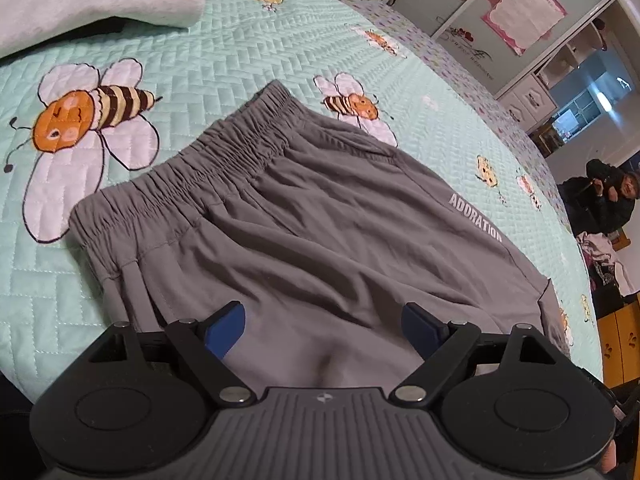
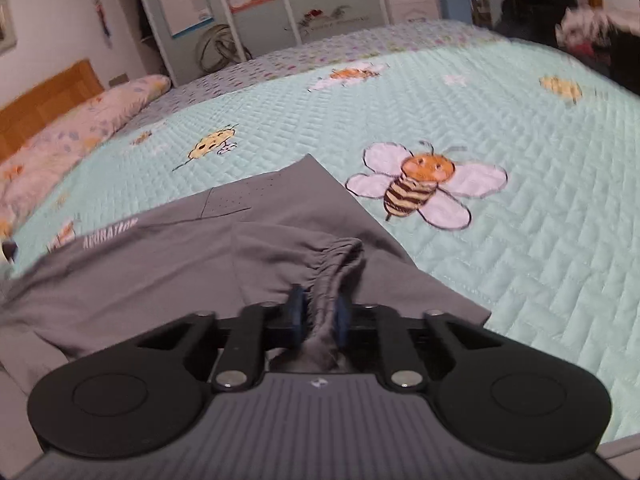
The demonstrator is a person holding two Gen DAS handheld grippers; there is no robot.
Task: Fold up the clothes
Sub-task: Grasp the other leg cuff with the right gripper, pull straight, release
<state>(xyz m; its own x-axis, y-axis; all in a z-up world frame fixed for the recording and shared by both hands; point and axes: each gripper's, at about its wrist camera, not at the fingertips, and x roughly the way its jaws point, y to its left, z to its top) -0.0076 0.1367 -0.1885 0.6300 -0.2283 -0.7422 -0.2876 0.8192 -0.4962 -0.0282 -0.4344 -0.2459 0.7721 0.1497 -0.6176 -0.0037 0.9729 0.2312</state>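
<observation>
Both wrist fisheyes sit close, angled down over the bee-print quilt (image 1: 224, 40), sharing grey shorts (image 1: 320, 220) toward 6 o'clock.

A home bedroom. A wide bed (image 2: 520, 280) under a mint quilt printed with bees has a floral pillow (image 2: 80, 128) against a wooden headboard (image 2: 44, 100), and pale wardrobes (image 2: 256, 12) line the far wall

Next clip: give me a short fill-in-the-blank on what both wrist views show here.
1. The grey fabric shorts lie on a mint quilted bedspread printed with ____.
2. The white lettering on the shorts reads ____.
3. The right gripper is shut on a gathered ____ hem of the shorts.
4. The left gripper has its fingers ____.

Missing words: bees; ADORATION; elastic; open
</observation>
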